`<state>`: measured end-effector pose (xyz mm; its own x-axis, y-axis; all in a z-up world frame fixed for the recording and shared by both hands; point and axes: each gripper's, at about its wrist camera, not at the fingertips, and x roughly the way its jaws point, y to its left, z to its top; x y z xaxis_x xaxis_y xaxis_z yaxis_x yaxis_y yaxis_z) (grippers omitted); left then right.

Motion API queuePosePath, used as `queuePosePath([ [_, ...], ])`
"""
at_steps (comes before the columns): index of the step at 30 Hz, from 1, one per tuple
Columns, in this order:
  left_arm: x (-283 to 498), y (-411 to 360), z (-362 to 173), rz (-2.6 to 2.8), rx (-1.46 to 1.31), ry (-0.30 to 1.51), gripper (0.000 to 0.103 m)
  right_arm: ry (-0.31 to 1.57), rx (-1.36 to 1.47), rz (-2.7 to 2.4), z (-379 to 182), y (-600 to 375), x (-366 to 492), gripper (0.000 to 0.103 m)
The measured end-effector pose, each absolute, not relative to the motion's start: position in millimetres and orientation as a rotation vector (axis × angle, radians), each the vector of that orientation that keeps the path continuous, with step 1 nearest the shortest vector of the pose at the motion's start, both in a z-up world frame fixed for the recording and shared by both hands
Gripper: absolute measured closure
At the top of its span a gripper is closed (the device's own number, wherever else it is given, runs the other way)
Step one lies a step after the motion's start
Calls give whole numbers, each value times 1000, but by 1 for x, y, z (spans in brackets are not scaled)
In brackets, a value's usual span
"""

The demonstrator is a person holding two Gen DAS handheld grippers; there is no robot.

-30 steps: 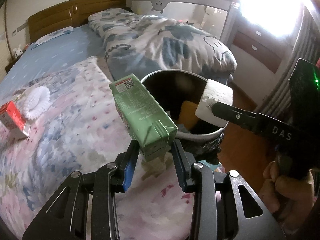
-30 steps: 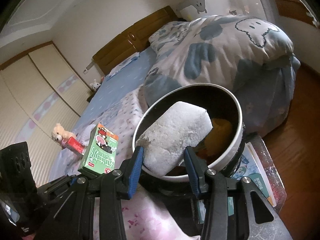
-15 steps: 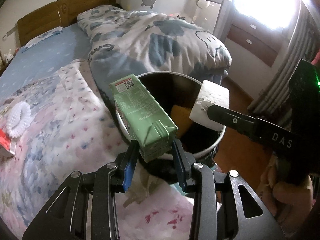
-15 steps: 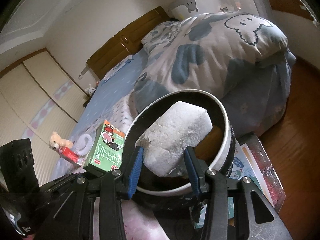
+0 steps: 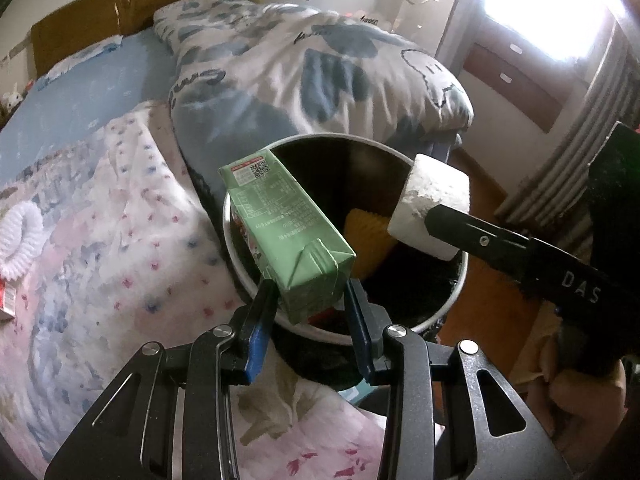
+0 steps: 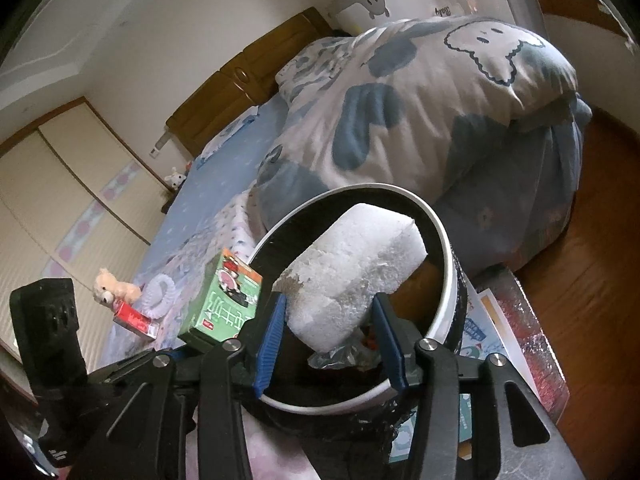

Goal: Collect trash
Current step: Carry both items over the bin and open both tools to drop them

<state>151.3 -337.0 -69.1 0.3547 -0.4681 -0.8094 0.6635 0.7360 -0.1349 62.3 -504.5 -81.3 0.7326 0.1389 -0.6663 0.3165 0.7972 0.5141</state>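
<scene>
A green drink carton is clamped in my left gripper and hangs over the near rim of a round black trash bin with a white rim. A white foam block is clamped in my right gripper, held over the bin's opening. From the left wrist view the foam block sits over the bin's far right side. In the right wrist view the carton is just left of the bin. Yellow-orange trash lies inside the bin.
The bin stands beside a bed with a pink floral sheet and a blue-white quilt. On the bed lie a red small box, a white ruffled ring and a small plush toy. Wooden floor lies to the right.
Both grippers have moved closer over the bin with their loads. The carton now overlaps the bin's near rim; the foam block sits deeper over the opening.
</scene>
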Motion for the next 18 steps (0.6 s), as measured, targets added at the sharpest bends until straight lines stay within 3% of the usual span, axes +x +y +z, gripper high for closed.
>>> queuePosePath([
  [3,154,-337,-70,-728,227,968,68,760,667,-115,-83,-507,65,48],
  [7,152,-333,-66,-723,214,951,51,757,681,-125,-83,-509,65,45],
  [18,140,-292,-71,-663,167,953,49,730,656,-122,-78,-487,55,29],
])
